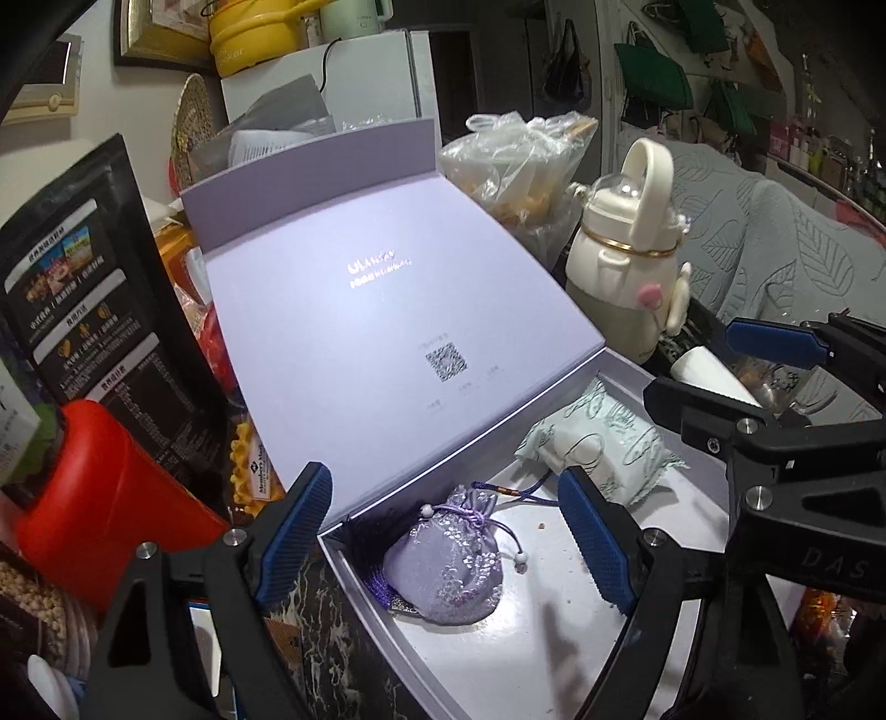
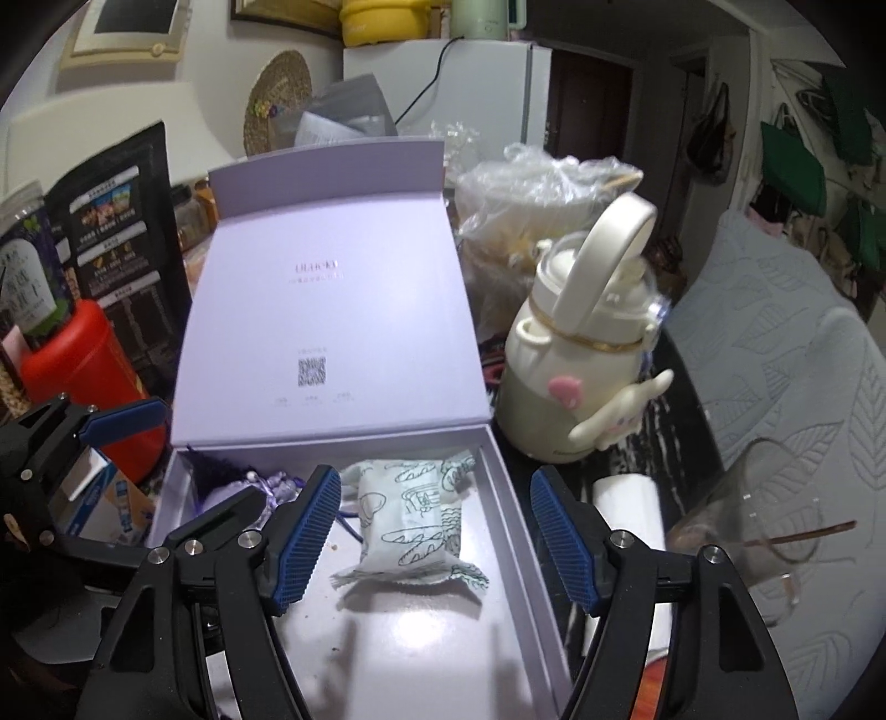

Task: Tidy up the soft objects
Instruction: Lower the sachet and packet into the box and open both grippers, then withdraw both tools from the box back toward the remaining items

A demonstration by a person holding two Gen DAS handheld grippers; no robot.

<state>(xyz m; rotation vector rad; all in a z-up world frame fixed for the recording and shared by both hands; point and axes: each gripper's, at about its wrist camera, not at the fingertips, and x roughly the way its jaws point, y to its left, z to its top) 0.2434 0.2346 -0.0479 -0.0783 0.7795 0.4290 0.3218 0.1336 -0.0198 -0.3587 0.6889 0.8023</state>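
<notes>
Raised letters reading "DAS" stand on the black frame of the right tongs point(image 1: 775, 354), at the right edge of the left wrist view. A small label on the yellow pasta packet point(image 1: 249, 471) reads "Member's Mark". The yellow pot point(image 1: 255, 39) up on the fridge bears pale lettering ending in "ker". Inside the lilac box lid point(image 1: 376, 310) sit a shiny logo, too glared to spell out, and a QR code. The black pouch point(image 1: 94, 288) carries white Chinese print too small to read.

beside my workspace stood a cream bottle point(image 2: 576, 354), a red canister point(image 1: 105, 487), a black snack bag point(image 1: 88, 288) and a crumpled plastic bag point(image 2: 548, 194).
</notes>
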